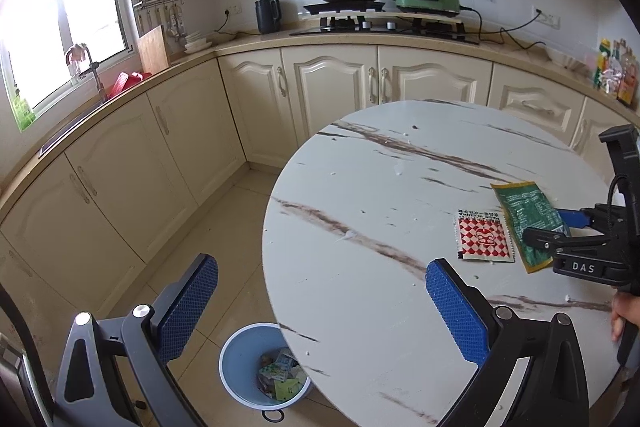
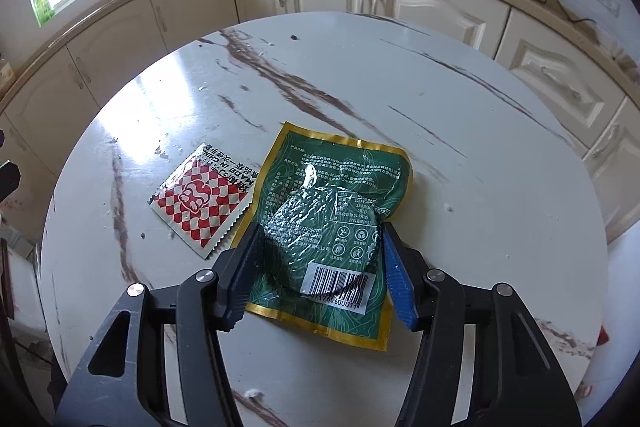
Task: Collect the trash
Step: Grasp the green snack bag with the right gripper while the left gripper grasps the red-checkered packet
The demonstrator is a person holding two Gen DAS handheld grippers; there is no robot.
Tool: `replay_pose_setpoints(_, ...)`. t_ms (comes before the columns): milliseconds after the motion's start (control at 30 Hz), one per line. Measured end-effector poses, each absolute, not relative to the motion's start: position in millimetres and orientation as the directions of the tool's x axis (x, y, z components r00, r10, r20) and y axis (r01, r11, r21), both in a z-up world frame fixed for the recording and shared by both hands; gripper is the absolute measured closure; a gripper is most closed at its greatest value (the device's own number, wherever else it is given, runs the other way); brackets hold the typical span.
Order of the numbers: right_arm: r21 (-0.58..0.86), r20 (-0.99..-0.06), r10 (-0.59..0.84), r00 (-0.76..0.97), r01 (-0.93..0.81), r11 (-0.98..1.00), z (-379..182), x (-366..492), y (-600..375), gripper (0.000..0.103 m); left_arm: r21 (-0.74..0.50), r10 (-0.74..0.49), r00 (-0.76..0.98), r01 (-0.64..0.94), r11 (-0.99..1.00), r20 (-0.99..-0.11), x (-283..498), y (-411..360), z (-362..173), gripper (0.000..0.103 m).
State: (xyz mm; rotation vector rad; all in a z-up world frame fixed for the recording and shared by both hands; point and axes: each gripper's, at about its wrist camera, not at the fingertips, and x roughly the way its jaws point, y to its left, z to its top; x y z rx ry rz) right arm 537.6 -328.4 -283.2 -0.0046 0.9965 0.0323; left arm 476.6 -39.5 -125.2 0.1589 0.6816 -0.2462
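Only leftward, blue bin [image 1: 256, 367]; left claw [image 1: 320, 311] agape, right claw [image 2: 320, 259] astride green packet [image 2: 332, 227], seemingly ungripped.

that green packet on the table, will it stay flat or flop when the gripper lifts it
The green packet will probably flop: its film is crinkled and its far corner already curls. The glossy surface may slip between the right gripper's fingers. The lump in its middle suggests some contents, so it may sag there.

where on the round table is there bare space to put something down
Most of the marble table is bare: the whole far half toward the cabinets, and the left side above the blue bin. It is crowded only near the right gripper, where the green packet and red checked sachet lie side by side.
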Motion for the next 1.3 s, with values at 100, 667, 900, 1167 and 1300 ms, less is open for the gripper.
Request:
replay_pose_setpoints(100, 0.033, -0.840, 0.049, 0.540, -0.040, 0.999, -283, 542, -324, 0.049, 0.055, -0.175, 0.743, 0.274, 0.960, -0.646, 478, -36, -127, 0.001)
replay_pose_setpoints(667, 0.137, -0.845, 0.148, 0.514, -0.059, 0.989, -284, 560, -289, 0.031, -0.015, -0.164, 0.692, 0.216, 0.976, -0.703, 493, 6, -142, 0.001)
replay_pose_setpoints(900, -0.008, -0.858, 0.020, 0.514, -0.051, 0.999, -291, 552, -260, 0.014, -0.014, -0.160, 0.696, 0.212, 0.977, -0.700, 494, 20, -142, 0.001)
replay_pose_setpoints(1167, -0.011, -0.846, 0.018, 0.533, -0.052, 0.999, -293, 550, -261, 0.021, -0.049, -0.183, 0.676, 0.212, 0.976, -0.713, 503, 30, -144, 0.001)
replay_pose_setpoints(1300, 0.002, -0.842, 0.077, 0.534, -0.140, 0.990, -289, 551, -241, 0.045, -0.089, -0.209, 0.655, 0.211, 0.973, -0.726, 504, 33, -147, 0.001)
